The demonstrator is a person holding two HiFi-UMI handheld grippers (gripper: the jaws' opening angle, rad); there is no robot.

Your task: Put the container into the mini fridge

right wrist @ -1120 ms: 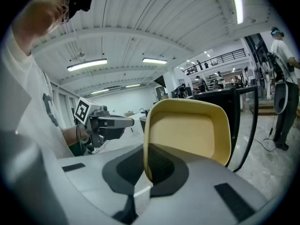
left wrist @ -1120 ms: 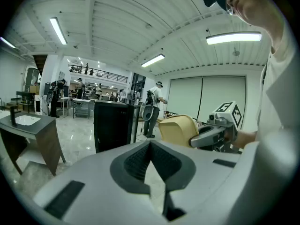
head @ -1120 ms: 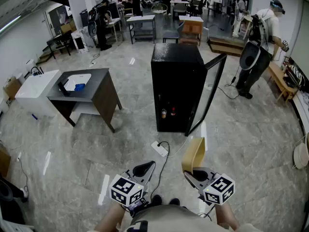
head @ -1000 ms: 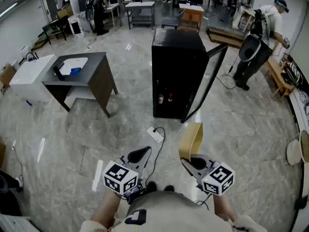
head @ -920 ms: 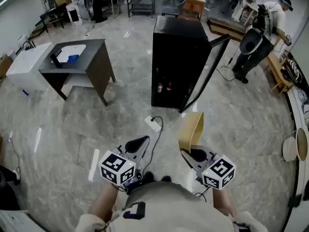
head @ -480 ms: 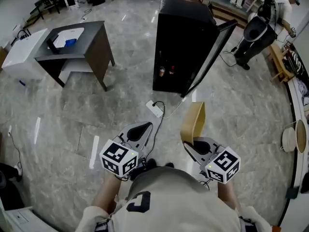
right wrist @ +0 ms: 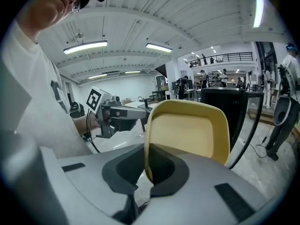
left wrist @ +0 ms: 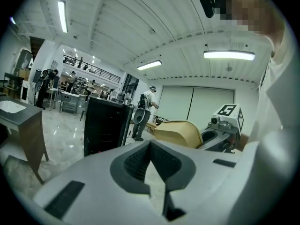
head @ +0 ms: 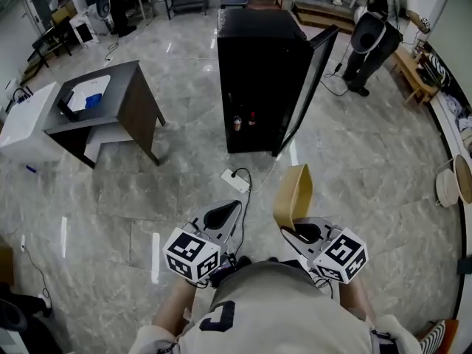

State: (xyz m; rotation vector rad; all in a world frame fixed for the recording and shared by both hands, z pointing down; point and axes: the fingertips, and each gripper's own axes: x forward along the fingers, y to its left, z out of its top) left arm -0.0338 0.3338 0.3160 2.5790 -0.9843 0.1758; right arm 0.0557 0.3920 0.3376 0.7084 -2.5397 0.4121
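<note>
Container (head: 293, 196), held upright by its rim in the clenched right gripper (head: 301, 231), was well apart from the mini fridge (head: 254, 65), its door (head: 308, 80) open. The left gripper (head: 223, 215) was closed, empty. Carrying step, I judged; next, approach and reach inside.

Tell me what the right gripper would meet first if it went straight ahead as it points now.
Probably the mini fridge, near its open door. The right gripper, shut on the yellow container, points across bare floor toward it, but depth is hard to judge.
</note>
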